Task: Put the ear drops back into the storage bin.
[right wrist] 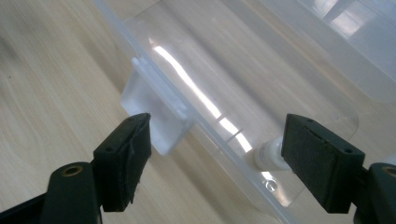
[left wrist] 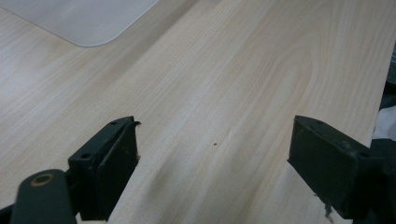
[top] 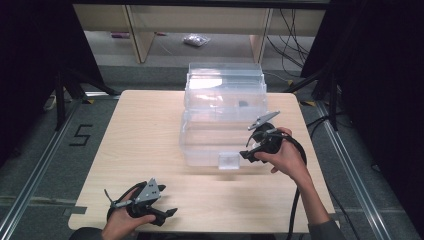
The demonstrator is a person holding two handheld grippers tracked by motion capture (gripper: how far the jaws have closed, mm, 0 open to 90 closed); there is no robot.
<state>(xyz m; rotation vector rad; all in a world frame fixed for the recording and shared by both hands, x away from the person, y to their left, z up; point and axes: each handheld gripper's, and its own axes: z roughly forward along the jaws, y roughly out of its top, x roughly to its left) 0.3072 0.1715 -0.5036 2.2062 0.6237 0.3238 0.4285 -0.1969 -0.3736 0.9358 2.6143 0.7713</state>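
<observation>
A clear plastic storage box (top: 220, 125) stands on the wooden table (top: 145, 135), its lid (top: 225, 80) raised at the back. A clear latch (top: 229, 161) hangs on its front wall. My right gripper (top: 248, 154) is open at the box's front right corner. In the right gripper view its jaws straddle the front rim (right wrist: 205, 121), with the latch (right wrist: 154, 112) by the left jaw and a small white object (right wrist: 268, 154) by the right one. My left gripper (top: 170, 212) is open near the table's front edge, over bare wood (left wrist: 215, 112).
A dark small item (top: 243, 104) lies inside the box. A grey floor with a "5" mark (top: 81, 135) lies left of the table. Wooden furniture legs (top: 142, 35) and cables (top: 290, 35) stand beyond the far edge. A pale sheet corner (left wrist: 88, 18) shows ahead of the left gripper.
</observation>
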